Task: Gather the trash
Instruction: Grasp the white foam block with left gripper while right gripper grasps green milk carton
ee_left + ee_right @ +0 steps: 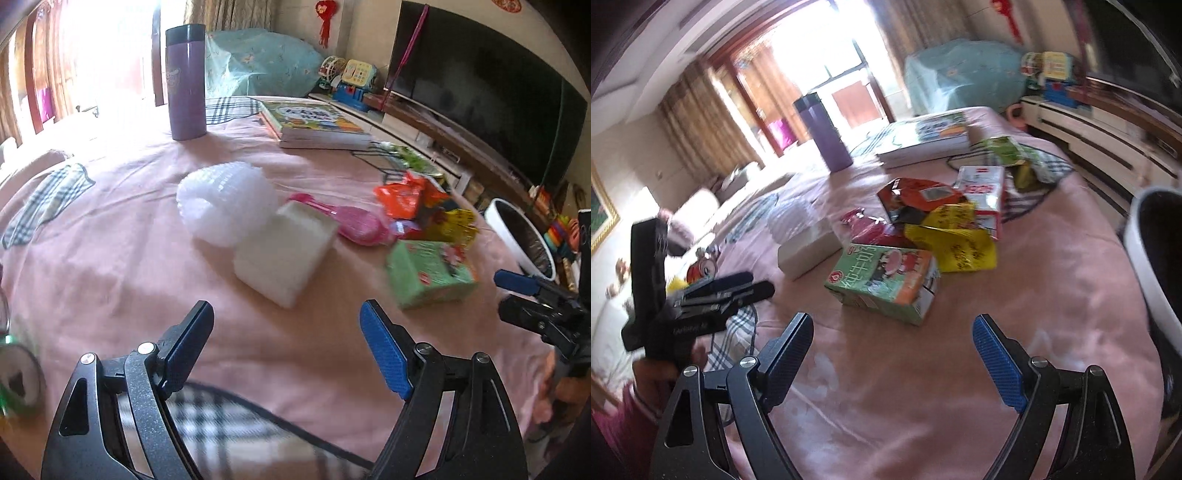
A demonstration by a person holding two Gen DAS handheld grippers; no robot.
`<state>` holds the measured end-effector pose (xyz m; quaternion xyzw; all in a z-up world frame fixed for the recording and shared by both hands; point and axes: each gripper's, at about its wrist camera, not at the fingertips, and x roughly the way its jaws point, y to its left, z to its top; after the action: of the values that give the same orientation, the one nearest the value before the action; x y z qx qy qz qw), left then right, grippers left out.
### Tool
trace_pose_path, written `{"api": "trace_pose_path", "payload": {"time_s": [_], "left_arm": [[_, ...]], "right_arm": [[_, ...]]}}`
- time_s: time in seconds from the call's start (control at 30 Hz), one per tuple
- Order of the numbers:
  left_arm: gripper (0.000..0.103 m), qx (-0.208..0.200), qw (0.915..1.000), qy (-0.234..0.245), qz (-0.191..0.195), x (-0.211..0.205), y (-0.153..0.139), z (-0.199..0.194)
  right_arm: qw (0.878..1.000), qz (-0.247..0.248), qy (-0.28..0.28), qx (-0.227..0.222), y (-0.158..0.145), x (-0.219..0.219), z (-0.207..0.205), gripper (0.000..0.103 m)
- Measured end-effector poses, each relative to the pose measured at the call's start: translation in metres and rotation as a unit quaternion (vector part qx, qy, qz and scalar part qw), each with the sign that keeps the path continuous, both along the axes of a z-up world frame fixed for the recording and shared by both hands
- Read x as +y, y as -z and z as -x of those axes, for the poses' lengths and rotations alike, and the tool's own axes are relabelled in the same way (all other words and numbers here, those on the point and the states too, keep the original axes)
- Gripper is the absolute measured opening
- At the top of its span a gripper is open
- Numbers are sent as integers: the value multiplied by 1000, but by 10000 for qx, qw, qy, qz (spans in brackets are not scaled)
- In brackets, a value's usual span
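Here my left gripper [286, 332] hangs tilted down over the pink tablecloth [110, 266], its jaws spread wide with only cloth between them. My right gripper [894, 347] is tilted down the same way, jaws just as wide and empty. Each shows up in the other's camera: the right one pokes in at the right edge of the left wrist view, and the left one sits at the left edge of the right wrist view, gripped by a hand [665, 373] with a pink sleeve under it.

The trash lies mid-frame ahead of both. In the left wrist view a white foam block [284, 254] sits just above my fingertips, touching a wad of bubble wrap [225, 201] to its upper left. A pink plastic piece [354, 221] lies behind the block. Right of centre is a green milk carton [430, 278], blurred, with an orange wrapper [402, 194] and a yellow wrapper [458, 225] above it.

The right wrist view brings the carton closest, lying on its side above my jaws, the yellow wrapper against its upper right. Only this view shows a red and white carton [984, 192] behind the wrappers, and a small green box [1004, 147] beyond that. The white bin [1156, 266] fills its right edge; in the left wrist view I see it at the right, past the table edge.

A purple flask [185, 81] stands upright at the upper left, well apart from the trash, with a stack of books [314, 123] to its right.
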<state>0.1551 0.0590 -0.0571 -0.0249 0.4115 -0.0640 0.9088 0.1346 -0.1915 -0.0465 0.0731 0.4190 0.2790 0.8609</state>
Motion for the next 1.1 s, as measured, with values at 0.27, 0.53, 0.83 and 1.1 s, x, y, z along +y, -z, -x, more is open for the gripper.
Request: {"api": "trace_pose_path", "payload": {"time_s": [0.27, 0.53, 0.83, 1.1], "left_arm": [[84, 199, 9996, 170, -116, 5, 16, -41], [56, 150, 9983, 458, -341, -9, 20, -43], [54, -62, 9990, 414, -129, -14, 8, -10], [54, -125, 9990, 329, 273, -15, -2, 25]], "right_arm": [[9985, 411, -362, 42, 12, 30, -26, 90], [9959, 789, -445, -24, 23, 49, -30, 83], [9968, 704, -381, 7, 18, 33, -15, 21], [9976, 568, -389, -32, 9, 18, 10, 18]]}}
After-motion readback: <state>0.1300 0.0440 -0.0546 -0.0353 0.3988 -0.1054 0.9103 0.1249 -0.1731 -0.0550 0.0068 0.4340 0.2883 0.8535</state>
